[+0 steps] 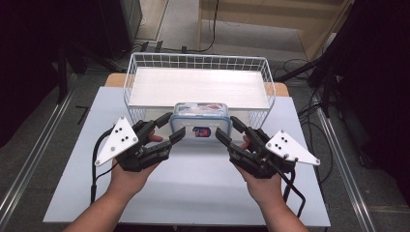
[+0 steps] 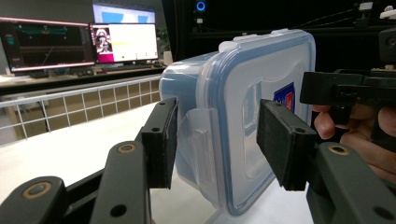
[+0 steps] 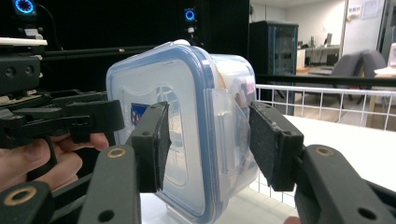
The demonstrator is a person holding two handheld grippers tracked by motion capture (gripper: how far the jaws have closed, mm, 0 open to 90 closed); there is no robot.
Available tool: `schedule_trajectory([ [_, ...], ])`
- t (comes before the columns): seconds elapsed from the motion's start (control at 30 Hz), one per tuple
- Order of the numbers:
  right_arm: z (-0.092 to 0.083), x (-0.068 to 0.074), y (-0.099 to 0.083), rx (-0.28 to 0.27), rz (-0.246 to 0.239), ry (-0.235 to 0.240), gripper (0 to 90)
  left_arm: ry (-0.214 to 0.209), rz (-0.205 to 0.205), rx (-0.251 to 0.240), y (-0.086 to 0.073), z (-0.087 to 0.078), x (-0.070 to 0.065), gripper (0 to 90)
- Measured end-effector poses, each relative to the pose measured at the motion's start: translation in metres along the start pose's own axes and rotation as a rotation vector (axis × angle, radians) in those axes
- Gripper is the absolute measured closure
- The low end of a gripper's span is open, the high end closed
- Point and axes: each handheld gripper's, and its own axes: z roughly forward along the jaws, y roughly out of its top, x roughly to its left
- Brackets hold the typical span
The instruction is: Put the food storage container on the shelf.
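While both hands reach in from the bottom of the high view, the left gripper point(image 1: 170, 128) sits left of centre with its jaws apart, straddling the left end of the box point(image 1: 200, 120). In the left gripper view the pads point(image 2: 163, 140) flank that end latch, a gap showing on each side. The box is a clear plastic tub with a blue-rimmed lid, side latches and a small red-and-blue label; pale contents show through. It stands at frame centre on the table point(image 1: 193, 179), tipped so the lid faces the person, its far side against the front wall of the basket point(image 1: 198, 63). The white wire basket fills the upper middle, its pale floor bare. Right of centre, the right gripper point(image 1: 227, 129) is likewise spread around the box's right end, pads point(image 3: 273, 144) not pressing. Bare tabletop lies open across the lower frame and to both sides, and the table's edges stay well apart from the grippers.
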Motion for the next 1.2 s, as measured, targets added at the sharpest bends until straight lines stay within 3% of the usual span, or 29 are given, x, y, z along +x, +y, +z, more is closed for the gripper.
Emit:
schedule_trajectory([
  [0.23, 0.016, -0.014, 0.003, 0.040, 0.027, -0.004, 51.0, -0.013, -0.029, 0.023, 0.001, 0.014, 0.020, 49.6],
  [0.67, 0.039, -0.036, 0.005, 0.050, 0.074, -0.013, 50.8, -0.004, -0.016, 0.037, 0.006, 0.034, 0.043, 49.7],
  [0.87, 0.051, -0.047, 0.007, 0.057, 0.067, -0.018, 50.7, -0.001, -0.022, 0.040, 0.009, 0.044, 0.056, 50.0],
  [1.07, 0.065, -0.059, 0.009, 0.058, 0.094, -0.015, 50.7, 0.005, -0.031, 0.031, 0.011, 0.054, 0.069, 51.2],
  [1.2, 0.074, -0.062, 0.007, 0.076, 0.065, -0.027, 51.0, 0.028, -0.055, 0.010, 0.010, 0.059, 0.075, 53.0],
])
